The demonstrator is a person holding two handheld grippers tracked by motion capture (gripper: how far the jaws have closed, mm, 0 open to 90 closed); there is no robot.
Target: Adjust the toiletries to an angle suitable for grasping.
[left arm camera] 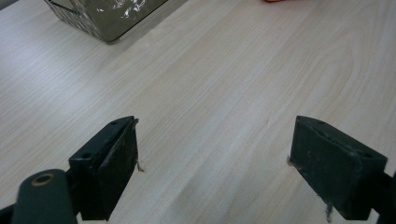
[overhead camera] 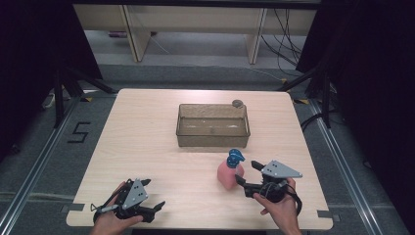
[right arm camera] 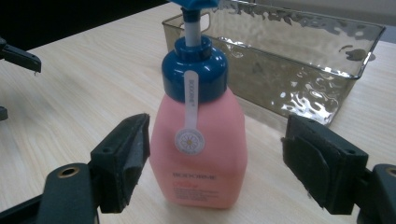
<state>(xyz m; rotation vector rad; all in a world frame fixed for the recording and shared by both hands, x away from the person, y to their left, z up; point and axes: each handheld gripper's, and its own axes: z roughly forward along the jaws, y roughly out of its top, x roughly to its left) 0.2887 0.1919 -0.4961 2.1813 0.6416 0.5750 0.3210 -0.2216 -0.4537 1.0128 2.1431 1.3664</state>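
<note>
Left gripper [overhead camera: 155,195] is resting low at the near left corner of the table [overhead camera: 147,132], a hand [overhead camera: 108,223] wrapped around it. In the left gripper view its jaws are standing wide with nothing but bare wood between them; a corner of the clear bin [left arm camera: 105,18] is showing ahead at upper left.

Mid-table, toward the far edge, the clear bin [overhead camera: 213,138] is sitting open-topped, walls rippled. A small round grey object [overhead camera: 237,103] is lying just beside its far right corner; what it is, cannot tell.

Right of centre, the pink pump bottle [overhead camera: 230,175] is standing upright on the wood, just in front of the bin's near right corner, blue pump head on top. In the right gripper view the bottle [right arm camera: 200,149] is sitting between the jaws: left pad just beside or grazing its side, right pad clearly apart. Fingers wide, not clamping. The bin wall is standing directly behind the bottle.

Right gripper [overhead camera: 247,175] is reaching in from the right, held by the right hand [overhead camera: 279,210], jaws flanking the bottle.
</note>
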